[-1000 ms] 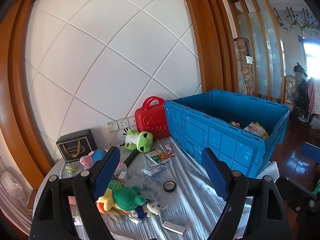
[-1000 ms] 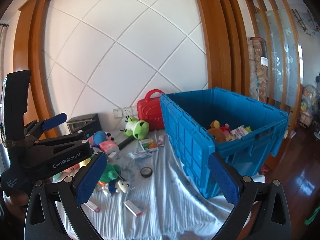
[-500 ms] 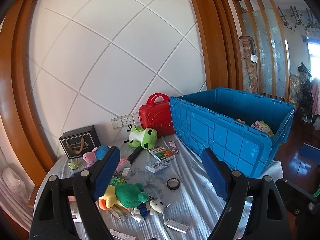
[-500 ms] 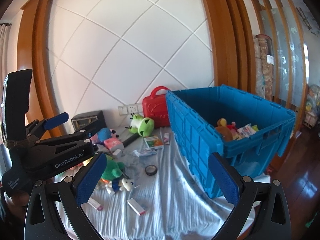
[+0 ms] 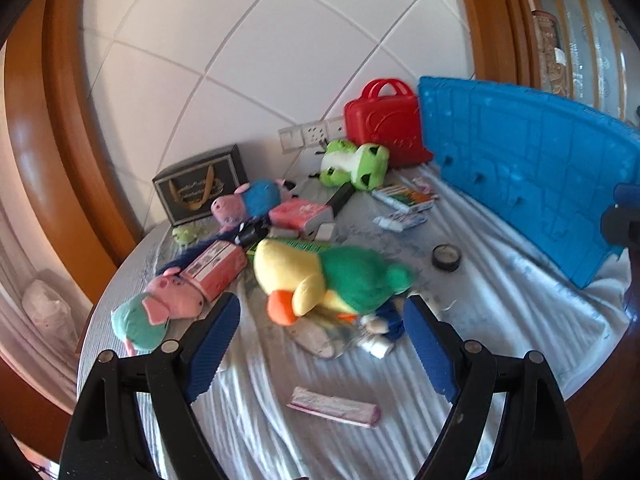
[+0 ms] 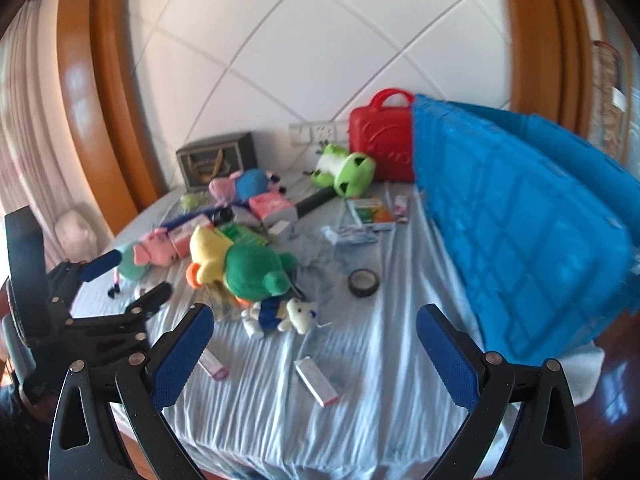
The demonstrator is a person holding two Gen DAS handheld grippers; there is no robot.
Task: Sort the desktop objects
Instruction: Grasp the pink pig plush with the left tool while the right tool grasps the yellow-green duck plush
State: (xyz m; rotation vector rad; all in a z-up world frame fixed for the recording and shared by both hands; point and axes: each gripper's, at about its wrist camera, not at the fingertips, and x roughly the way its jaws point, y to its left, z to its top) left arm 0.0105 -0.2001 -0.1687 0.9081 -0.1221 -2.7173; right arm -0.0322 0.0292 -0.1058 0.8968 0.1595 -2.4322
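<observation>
A green and yellow plush duck lies mid-table, also in the right wrist view. My left gripper is open and empty, just in front of the duck. My right gripper is open and empty, above the table's front part. A small blue-and-white plush lies by the duck. Pig plushes, a green frog plush, small boxes and a black tape roll are scattered on the cloth. The blue crate stands at the right; its inside is hidden.
A red case and a dark gift box stand by the back wall. The left gripper's body shows at the left in the right wrist view. The round table's edge curves at the left.
Both grippers have tilted down and moved closer to the table. The left one has come right up to the plush duck. The crate's inside has dropped out of sight.
</observation>
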